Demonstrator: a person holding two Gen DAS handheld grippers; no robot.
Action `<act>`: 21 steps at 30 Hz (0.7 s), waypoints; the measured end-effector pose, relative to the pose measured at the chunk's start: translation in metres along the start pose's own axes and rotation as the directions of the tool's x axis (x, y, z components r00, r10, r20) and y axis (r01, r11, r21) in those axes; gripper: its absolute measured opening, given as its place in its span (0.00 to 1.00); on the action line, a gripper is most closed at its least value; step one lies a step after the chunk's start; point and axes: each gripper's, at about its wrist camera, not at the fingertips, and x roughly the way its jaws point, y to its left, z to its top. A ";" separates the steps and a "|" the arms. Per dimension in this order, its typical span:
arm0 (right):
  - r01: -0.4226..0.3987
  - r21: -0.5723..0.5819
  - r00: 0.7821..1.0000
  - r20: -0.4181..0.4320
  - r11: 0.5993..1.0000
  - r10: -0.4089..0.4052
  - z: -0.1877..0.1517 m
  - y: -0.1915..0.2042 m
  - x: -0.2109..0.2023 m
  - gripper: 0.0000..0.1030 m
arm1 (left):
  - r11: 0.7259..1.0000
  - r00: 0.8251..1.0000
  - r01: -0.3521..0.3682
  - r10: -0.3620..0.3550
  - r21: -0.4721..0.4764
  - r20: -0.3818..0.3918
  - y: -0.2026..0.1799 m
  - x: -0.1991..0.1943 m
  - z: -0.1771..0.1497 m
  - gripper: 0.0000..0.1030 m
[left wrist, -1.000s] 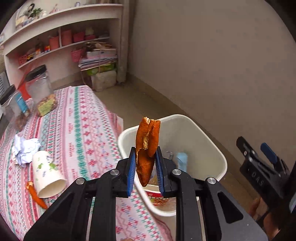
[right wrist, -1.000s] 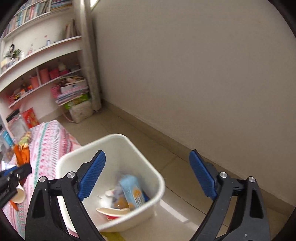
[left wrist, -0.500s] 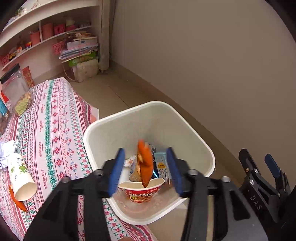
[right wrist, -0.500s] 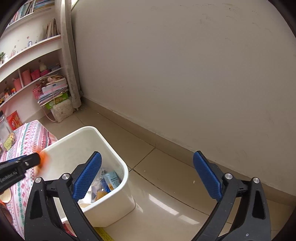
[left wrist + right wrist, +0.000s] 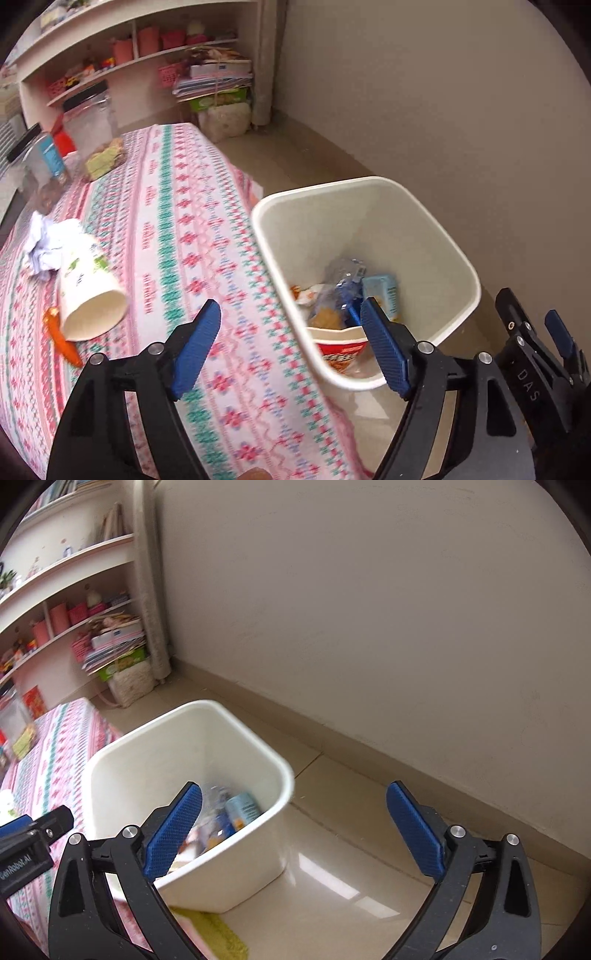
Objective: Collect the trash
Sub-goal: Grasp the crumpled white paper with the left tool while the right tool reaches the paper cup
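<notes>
Beside the beige wall, on pale floor tiles, stands the white trash bin, hard against the edge of the table with the pink-and-green patterned cloth. Bin's already got a load in it: a red instant-noodle cup nearest the front wall, a crumpled clear plastic bag behind it, a light blue carton beside that, and a scrap of orange showing at the left of the pile. Over on the cloth, a paper cup lies on its side, mouth toward us, with crumpled white paper touching its base end and an orange peel strip just beside its rim. Farther back, clear jars with black lids sit near the shelving.

Now the left gripper — its blue pads have just been spreading apart, nothing between them, hanging over the table edge and the bin's near wall. The right gripper is splayed as wide as it goes, empty too, pointing down at the bin's far corner and the bare floor.
</notes>
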 end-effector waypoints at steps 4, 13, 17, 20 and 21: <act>-0.051 -0.030 0.999 -0.012 0.998 0.051 -0.007 0.025 -0.008 0.93 | 0.998 0.998 -0.064 0.065 -0.025 0.025 0.026 -0.012 -0.009 0.75; -0.133 -0.128 0.991 -0.035 0.983 0.130 -0.023 0.082 -0.025 0.93 | 0.980 0.981 -0.180 0.186 -0.088 0.060 0.097 -0.038 -0.021 0.78; -0.174 -0.161 0.985 -0.046 0.972 0.168 -0.029 0.105 -0.034 0.93 | 0.967 0.972 -0.225 0.232 -0.120 0.040 0.139 -0.041 -0.025 0.78; -0.205 -0.203 0.979 -0.052 0.958 0.198 -0.036 0.128 -0.040 0.93 | 0.953 0.963 -0.263 0.268 -0.151 0.017 0.171 -0.040 -0.028 0.78; -0.212 -0.217 0.977 -0.054 0.953 0.205 -0.038 0.134 -0.042 0.93 | 0.949 0.962 -0.269 0.273 -0.164 0.006 0.183 -0.039 -0.029 0.78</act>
